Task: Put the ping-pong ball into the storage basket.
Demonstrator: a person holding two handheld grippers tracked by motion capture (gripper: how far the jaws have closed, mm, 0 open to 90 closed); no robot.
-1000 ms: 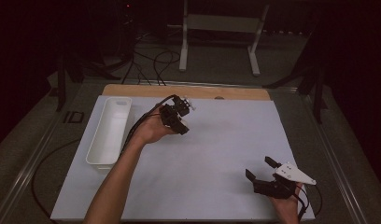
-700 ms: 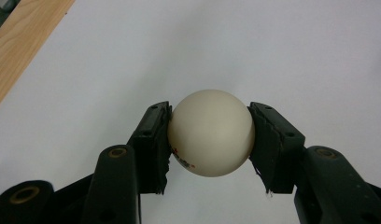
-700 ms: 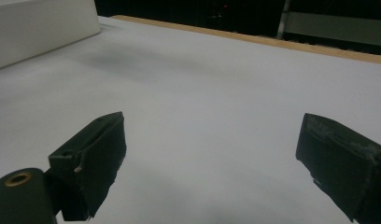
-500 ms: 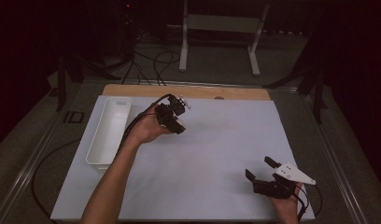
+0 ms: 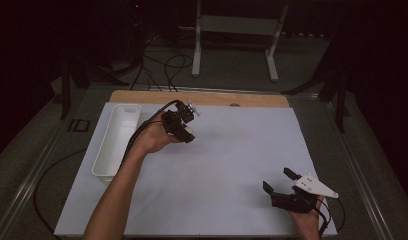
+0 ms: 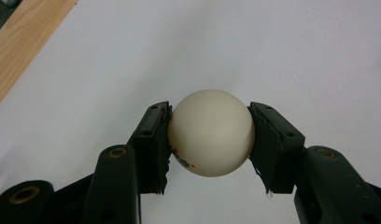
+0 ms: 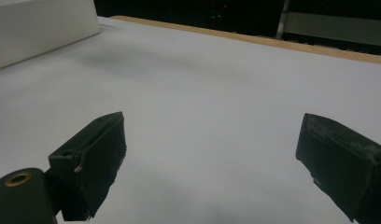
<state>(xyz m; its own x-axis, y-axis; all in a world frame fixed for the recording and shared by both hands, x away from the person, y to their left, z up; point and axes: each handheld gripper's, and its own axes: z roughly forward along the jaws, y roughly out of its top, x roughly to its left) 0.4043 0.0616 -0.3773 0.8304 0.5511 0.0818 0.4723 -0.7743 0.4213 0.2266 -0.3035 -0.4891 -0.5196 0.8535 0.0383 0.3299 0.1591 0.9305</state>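
Your left gripper [image 6: 210, 140] grasps the cream plastic ball [image 6: 211, 133] between its jaws; keep them clenched centrally while carrying toward the long white plastic tray [image 5: 117, 137], right gripper [image 5: 287, 186] released.

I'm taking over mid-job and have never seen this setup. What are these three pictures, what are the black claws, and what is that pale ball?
There is no robot arm here: a person holds a two-jaw gripper in each hand. The high view looks down on the table from above the person's side. There the left gripper is raised over the white sheet, beside a long white tray, and the right gripper sits near the front edge. The other two pictures come from cameras riding on the grippers, looking along their black jaws. In the left gripper view, the jaws are clamped on a cream ball with small red and black print. In the right gripper view, the jaws stand wide apart with nothing between them.
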